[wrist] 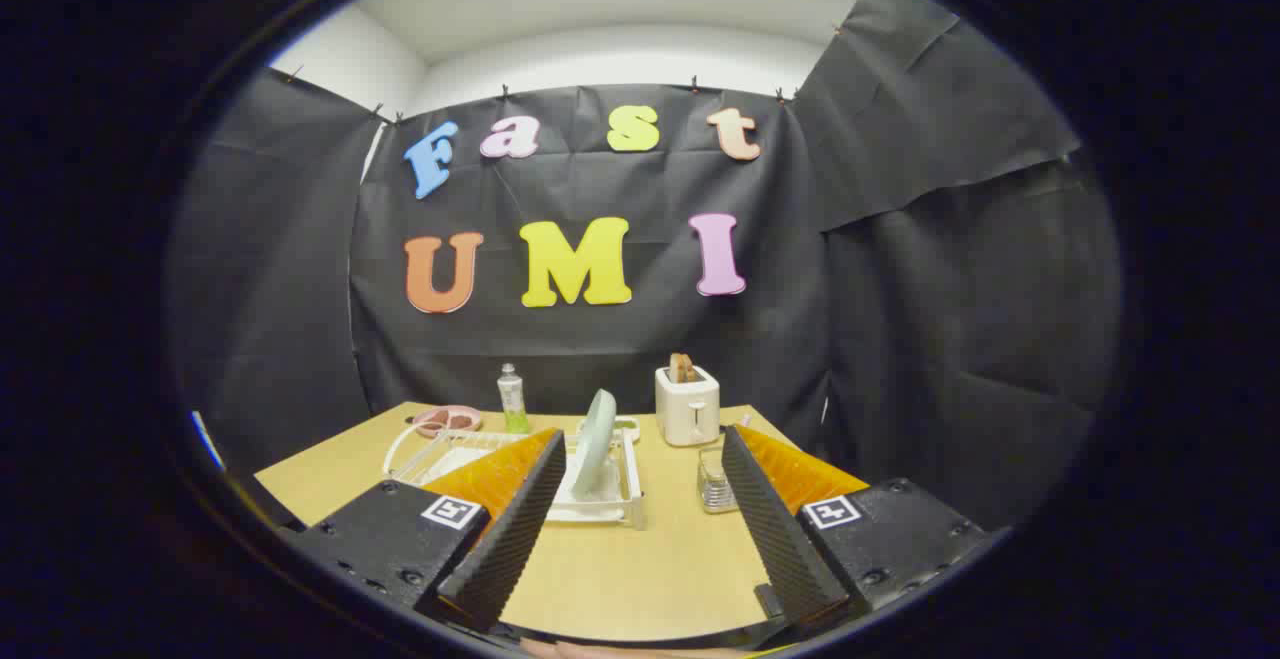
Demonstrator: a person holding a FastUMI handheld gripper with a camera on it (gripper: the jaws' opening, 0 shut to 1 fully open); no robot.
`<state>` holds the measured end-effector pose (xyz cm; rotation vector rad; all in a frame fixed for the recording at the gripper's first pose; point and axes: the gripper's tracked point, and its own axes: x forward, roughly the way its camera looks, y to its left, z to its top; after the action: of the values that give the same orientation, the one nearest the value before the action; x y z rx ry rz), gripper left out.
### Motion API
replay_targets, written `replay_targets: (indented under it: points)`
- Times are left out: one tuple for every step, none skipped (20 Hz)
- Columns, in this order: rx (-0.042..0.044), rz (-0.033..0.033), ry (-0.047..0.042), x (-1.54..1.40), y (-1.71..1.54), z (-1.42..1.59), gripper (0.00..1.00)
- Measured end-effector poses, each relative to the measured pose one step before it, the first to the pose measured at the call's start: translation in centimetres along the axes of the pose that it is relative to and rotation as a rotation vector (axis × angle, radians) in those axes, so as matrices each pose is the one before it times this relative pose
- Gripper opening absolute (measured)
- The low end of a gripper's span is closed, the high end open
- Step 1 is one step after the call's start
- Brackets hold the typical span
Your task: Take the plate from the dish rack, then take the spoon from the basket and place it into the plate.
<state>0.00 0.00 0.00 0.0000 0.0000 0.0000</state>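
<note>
The gripper (640, 444) hangs above the near part of the wooden table (620, 569) with its fingers spread wide and nothing between them. Just beyond the fingertips a pale green plate (594, 442) stands on edge in the white dish rack (600, 499). A small wire basket (714, 484) sits right of the rack, by the right finger; the spoon cannot be made out. Farther back stand a white toaster (687, 405) holding toast, a green bottle (513, 400) whose label is too small to read, and a pink dish (446, 421)
</note>
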Motion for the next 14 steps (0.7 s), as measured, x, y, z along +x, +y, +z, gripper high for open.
replay_targets:
  points:
    - [-0.00798,-0.00781,0.00065,0.114,-0.105,-0.07,1.0]
    - [-0.00594,-0.00372,-0.00126,0.067,-0.04,0.01,1.0]
    - [-0.00307,-0.00374,0.00079,0.115,-0.061,-0.09,1.0]
    - [-0.00015,-0.00145,0.00068,0.091,-0.03,-0.018,1.0]
    - [0.00148,-0.00045,0.00132,0.044,-0.08,-0.202,1.0]
    - [0.00274,-0.00194,0.00338,0.114,-0.026,-0.035,1.0]
    - [0.00302,-0.00096,0.00092,0.027,-0.069,-0.207,1.0]
    - [0.00099,0.00069,0.00227,0.045,0.032,-0.024,1.0]
    - [0.00098,-0.00059,0.00279,0.148,0.066,-0.044,1.0]
    - [-0.00104,0.00007,0.00221,0.099,0.09,0.04,1.0]
    - [-0.00049,-0.00109,-0.00136,0.081,0.037,-0.044,1.0]
    - [-0.00246,-0.0023,-0.00102,0.149,0.042,0.072,1.0]
    - [-0.00156,-0.00323,0.00026,0.195,0.031,-0.036,1.0]
    - [-0.00038,0.00023,0.00244,0.314,0.157,0.17,1.0]
